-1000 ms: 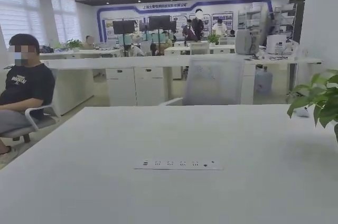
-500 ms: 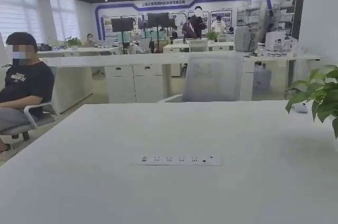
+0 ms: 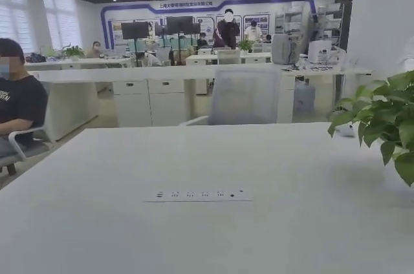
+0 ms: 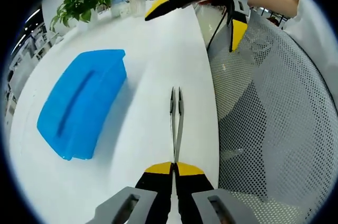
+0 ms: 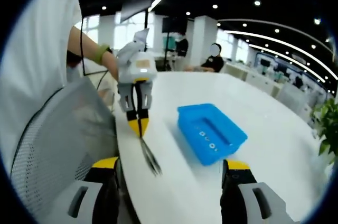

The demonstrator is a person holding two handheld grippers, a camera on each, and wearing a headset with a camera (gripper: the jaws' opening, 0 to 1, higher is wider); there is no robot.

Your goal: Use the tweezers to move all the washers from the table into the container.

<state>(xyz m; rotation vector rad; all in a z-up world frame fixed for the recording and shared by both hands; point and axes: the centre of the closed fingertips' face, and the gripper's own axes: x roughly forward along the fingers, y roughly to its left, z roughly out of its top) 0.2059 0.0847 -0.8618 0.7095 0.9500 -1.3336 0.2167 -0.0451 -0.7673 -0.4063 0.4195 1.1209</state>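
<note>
My left gripper (image 4: 174,167) is shut on a pair of metal tweezers (image 4: 176,123), whose tips point forward just over the white table (image 4: 153,65) near its edge. A blue rectangular container (image 4: 82,102) lies on the table to the left of the tweezers. In the right gripper view the left gripper (image 5: 139,126) hangs tip-down with the tweezers (image 5: 150,159) below it, and the blue container (image 5: 211,131) sits to its right. My right gripper (image 5: 170,164) is open with nothing between its jaws. It also appears, jaws spread, at the top of the left gripper view (image 4: 195,23).
A grey mesh chair (image 4: 274,118) stands against the table's edge. A potted plant (image 3: 388,119) sits at the table's right. A power strip (image 3: 199,194) is set into the tabletop. A person (image 3: 16,103) sits at the left, with desks and other people behind.
The head camera has turned slightly, so the scene sits further left in the picture. Nothing on the table has visibly moved.
</note>
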